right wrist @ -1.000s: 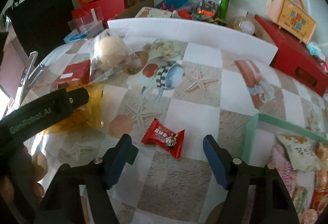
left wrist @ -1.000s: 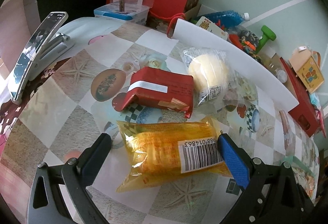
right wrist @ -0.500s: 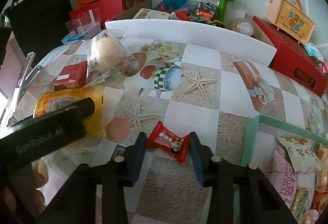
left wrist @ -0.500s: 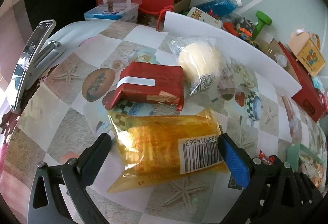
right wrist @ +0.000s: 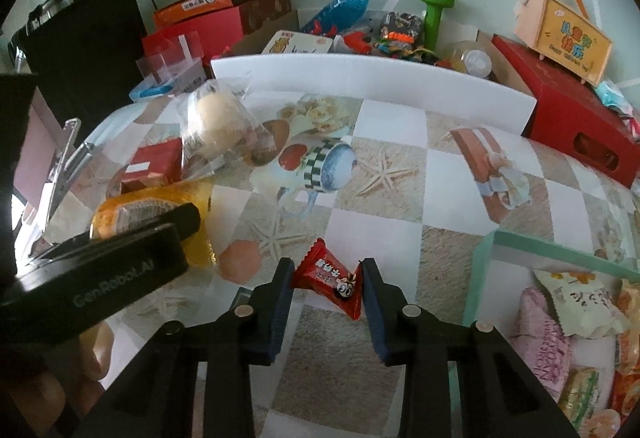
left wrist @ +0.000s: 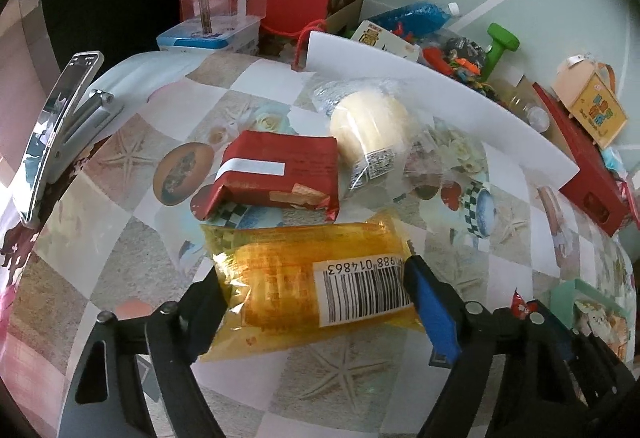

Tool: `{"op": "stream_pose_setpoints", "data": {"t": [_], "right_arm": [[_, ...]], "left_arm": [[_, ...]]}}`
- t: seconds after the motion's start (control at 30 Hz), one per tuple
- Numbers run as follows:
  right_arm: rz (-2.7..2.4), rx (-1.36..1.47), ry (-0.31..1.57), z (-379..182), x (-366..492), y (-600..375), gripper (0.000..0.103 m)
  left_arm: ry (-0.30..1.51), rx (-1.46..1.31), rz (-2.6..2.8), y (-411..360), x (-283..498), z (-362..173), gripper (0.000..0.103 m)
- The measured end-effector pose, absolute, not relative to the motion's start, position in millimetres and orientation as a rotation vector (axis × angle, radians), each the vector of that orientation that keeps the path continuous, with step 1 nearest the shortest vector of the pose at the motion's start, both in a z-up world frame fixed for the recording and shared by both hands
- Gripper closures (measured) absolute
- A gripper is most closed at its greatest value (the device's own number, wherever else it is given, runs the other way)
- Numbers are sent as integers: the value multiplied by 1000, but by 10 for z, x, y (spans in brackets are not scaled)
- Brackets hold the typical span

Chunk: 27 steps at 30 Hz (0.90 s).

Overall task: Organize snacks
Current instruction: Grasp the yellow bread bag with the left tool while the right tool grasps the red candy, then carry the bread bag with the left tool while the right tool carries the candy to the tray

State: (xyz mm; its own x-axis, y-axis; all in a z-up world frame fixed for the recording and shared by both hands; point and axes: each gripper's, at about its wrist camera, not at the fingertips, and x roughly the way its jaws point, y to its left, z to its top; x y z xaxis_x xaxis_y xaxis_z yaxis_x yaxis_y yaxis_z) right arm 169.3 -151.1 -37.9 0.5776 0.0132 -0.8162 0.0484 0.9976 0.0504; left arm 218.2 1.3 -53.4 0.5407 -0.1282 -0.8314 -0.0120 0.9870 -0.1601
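Right gripper point(right wrist: 326, 288) tilted down at the table point(right wrist: 400, 157), clamped on a small red candy point(right wrist: 330, 278), both pads against its wrapper. Left gripper point(left wrist: 316, 290) angled down likewise, jaws just closing around a yellow snack packet point(left wrist: 304, 278) lying between them; blue pad at the barcode end, dark pad at the crinkled end, firm squeeze not clear. Beyond: red packet point(left wrist: 280, 169), wrapped bun point(left wrist: 372, 125). At right, green tray point(right wrist: 560, 250) holding assorted wrapped snacks point(right wrist: 576, 302).
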Motion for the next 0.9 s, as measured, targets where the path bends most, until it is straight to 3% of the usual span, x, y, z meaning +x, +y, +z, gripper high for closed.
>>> {"op": "stream_pose_setpoints", "data": {"t": [0.9], "right_arm": [[-178,150,829,117,1410,-2035,67]], "left_arm": [[807,-194,-193,-204,1900,108,23]]}}
